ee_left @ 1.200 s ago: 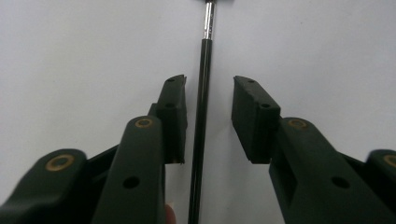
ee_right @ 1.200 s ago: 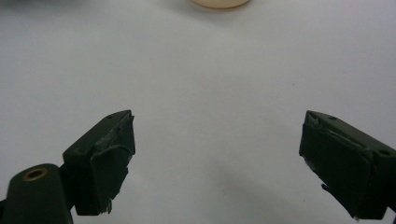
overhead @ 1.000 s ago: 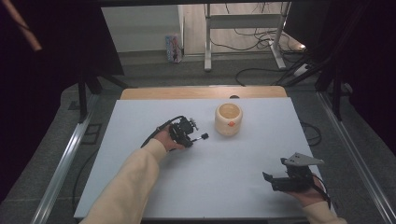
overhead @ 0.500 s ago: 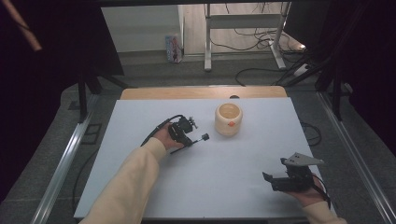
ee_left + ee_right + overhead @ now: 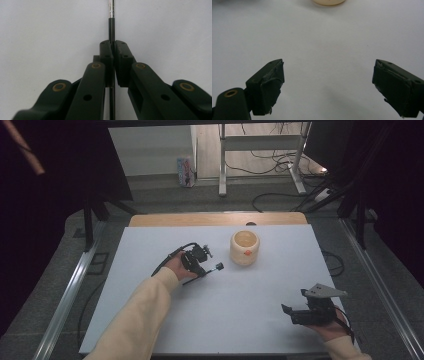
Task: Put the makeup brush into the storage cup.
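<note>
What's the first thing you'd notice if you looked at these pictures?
Probably the left gripper near the middle of the white table, its jaws squeezed shut on a thin black and silver rod. Just beside it, toward the table's far edge, stands a small cream-coloured pot with an orange mark on its side. The right gripper waits at the near right corner with its jaws wide open.

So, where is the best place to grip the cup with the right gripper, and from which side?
Probably the rim on its right side, from above: the cup stands upright with an open top, so one jaw can go inside the wall and one outside. The right gripper, open, is on that side.
</note>
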`<state>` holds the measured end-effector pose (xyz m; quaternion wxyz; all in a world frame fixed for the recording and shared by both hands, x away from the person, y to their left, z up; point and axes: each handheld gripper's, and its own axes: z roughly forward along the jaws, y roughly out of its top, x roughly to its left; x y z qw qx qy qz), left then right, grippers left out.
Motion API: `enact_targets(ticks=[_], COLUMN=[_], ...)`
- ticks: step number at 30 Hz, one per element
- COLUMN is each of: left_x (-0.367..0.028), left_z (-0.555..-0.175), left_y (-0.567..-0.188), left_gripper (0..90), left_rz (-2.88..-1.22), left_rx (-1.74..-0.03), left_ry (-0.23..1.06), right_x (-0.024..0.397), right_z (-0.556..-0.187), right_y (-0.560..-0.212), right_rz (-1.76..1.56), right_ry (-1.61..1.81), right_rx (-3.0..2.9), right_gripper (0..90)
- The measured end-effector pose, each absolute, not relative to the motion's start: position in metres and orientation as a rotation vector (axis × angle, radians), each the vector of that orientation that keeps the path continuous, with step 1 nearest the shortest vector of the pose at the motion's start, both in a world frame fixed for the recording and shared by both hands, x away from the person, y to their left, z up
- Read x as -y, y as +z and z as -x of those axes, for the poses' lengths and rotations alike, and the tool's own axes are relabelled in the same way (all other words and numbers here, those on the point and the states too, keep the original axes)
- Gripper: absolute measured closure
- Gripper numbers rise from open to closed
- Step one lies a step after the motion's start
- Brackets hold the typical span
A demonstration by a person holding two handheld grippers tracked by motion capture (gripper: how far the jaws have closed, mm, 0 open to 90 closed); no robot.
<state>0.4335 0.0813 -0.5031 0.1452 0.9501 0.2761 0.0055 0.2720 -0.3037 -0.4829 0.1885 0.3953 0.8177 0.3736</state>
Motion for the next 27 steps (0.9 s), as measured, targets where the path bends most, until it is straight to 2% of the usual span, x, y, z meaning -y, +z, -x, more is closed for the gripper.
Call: enact_targets(ticks=[27], left_x=[-0.104], left_z=[-0.417], left_y=[-0.463], left_gripper=[86.0], left_rz=[-2.594], left_rx=[-0.788], left_ry=[0.084], right_x=[0.303], right_z=[-0.272], right_y=[-0.482], right_rz=[-1.108], right_ry=[1.049], right_rx=[-2.293], right_gripper=[10.5])
